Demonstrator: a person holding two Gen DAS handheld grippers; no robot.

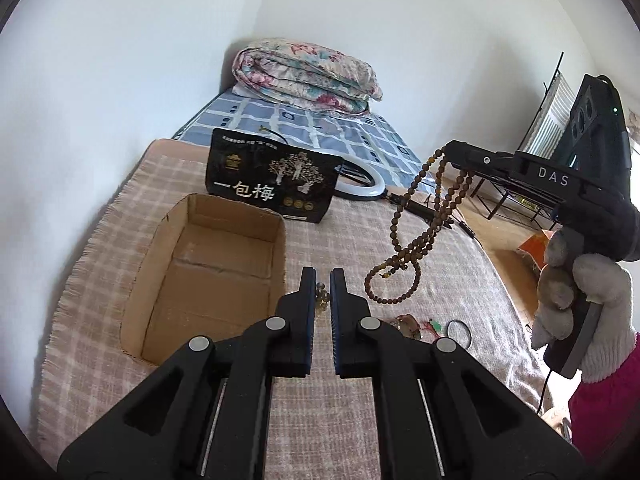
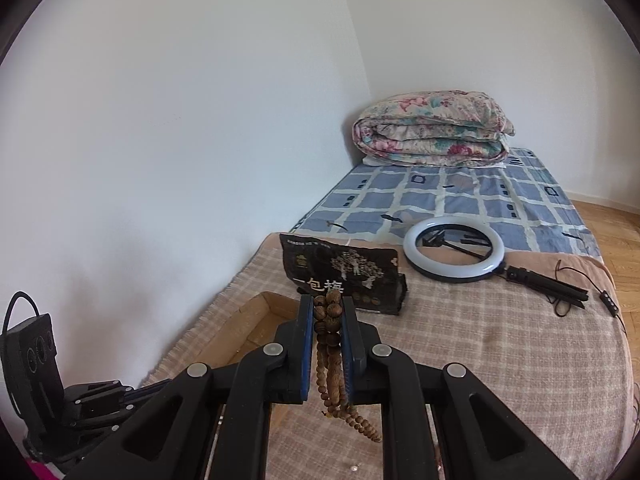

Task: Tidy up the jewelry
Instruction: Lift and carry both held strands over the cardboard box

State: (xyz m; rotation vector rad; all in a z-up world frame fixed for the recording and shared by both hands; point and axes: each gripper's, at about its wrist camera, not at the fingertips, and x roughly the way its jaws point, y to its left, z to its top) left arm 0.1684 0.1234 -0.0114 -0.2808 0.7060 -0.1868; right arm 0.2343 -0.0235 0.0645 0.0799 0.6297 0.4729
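Folded floral quilt (image 2: 432, 130) lies at the far end of the bed, against the white wall corner, on a blue-and-white checked sheet (image 2: 460, 196). Nearer, a pink-beige plaid blanket (image 2: 500, 344) carries a black snack bag with white Chinese lettering (image 2: 344, 270), standing upright, and a white ring light on a black folded stand (image 2: 454, 250), lying flat.

bead strand (image 2: 330, 344): round wooden beads, brown, grained, dull sheen
gripper fingers (image 1: 308, 300): matt black plastic, with blue ribbed pads
cardboard box (image 1: 216, 272): plain brown cardboard, matt, creased
blanket (image 1: 432, 300) under the box: woven checked cloth, rough, fringed edge
snack bag (image 1: 272, 180) behind the box: glossy black printed foil
glove (image 1: 600, 300): knitted cloth, grey-white
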